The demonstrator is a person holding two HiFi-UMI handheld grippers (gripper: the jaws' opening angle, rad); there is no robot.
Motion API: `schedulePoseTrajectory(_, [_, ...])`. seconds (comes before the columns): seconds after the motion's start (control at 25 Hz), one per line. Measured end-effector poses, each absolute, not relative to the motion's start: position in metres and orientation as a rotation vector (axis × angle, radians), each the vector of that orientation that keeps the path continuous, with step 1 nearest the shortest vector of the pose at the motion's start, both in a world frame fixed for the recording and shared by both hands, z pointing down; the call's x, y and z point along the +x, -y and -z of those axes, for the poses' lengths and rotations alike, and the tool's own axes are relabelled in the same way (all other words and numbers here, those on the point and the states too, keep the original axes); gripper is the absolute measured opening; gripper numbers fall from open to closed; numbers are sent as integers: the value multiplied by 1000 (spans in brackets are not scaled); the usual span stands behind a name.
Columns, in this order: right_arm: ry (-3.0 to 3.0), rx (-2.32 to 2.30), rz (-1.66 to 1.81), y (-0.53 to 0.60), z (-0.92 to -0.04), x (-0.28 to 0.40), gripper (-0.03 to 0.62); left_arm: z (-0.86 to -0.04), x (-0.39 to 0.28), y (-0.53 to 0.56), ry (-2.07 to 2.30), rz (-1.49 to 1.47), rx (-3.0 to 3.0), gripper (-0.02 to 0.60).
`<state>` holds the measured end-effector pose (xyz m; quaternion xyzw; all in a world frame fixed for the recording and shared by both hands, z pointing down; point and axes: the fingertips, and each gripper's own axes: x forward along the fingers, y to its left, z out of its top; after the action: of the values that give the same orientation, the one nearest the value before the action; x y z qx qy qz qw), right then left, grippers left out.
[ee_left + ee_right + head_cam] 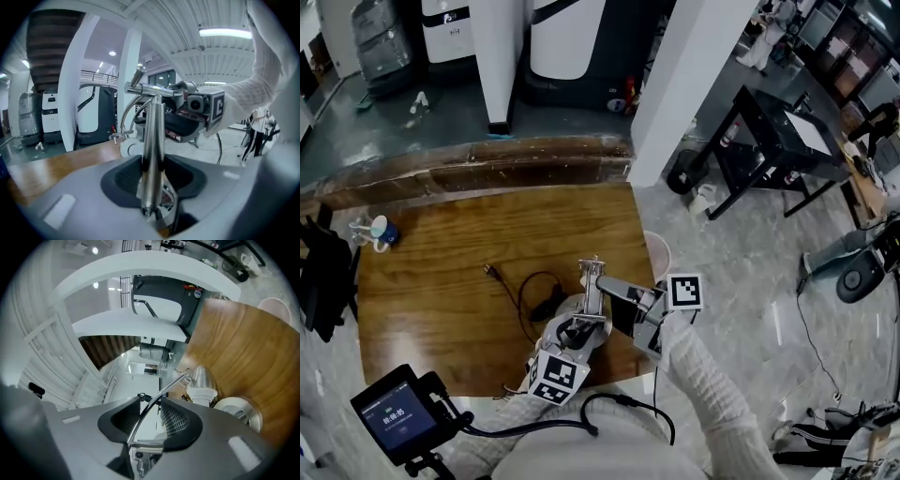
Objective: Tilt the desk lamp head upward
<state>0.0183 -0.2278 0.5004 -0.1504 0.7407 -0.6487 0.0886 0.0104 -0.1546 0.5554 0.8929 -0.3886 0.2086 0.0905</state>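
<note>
I count one desk lamp [592, 281], standing at the near edge of the wooden surface [431, 281]. One black cord [546, 306] lies beside it. Two grippers attend. The left gripper [152, 176] has its fingers clenched on the lamp's upright post. The right gripper [149, 416] has its fingers released, with the thin curved arm passing between them.

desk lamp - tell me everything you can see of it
The desk lamp is polished chrome and stands near the person's side of the wooden table. Its upright pole is clamped in the left gripper. A thin curved arm passes between the open jaws of the right gripper and ends at a bell-shaped chrome head with a white collar.
</note>
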Motion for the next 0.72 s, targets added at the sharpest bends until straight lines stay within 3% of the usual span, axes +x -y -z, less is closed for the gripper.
schedulePoseTrajectory(0.32, [-2077,-309,2059,240,-511,-7,133,-557,12,157,1147,-620,2644,146])
schedulePoseTrajectory(0.72, [-2294,-401,1950,248,-510,-9,143,-559,12,165,1163,-630,2616,146])
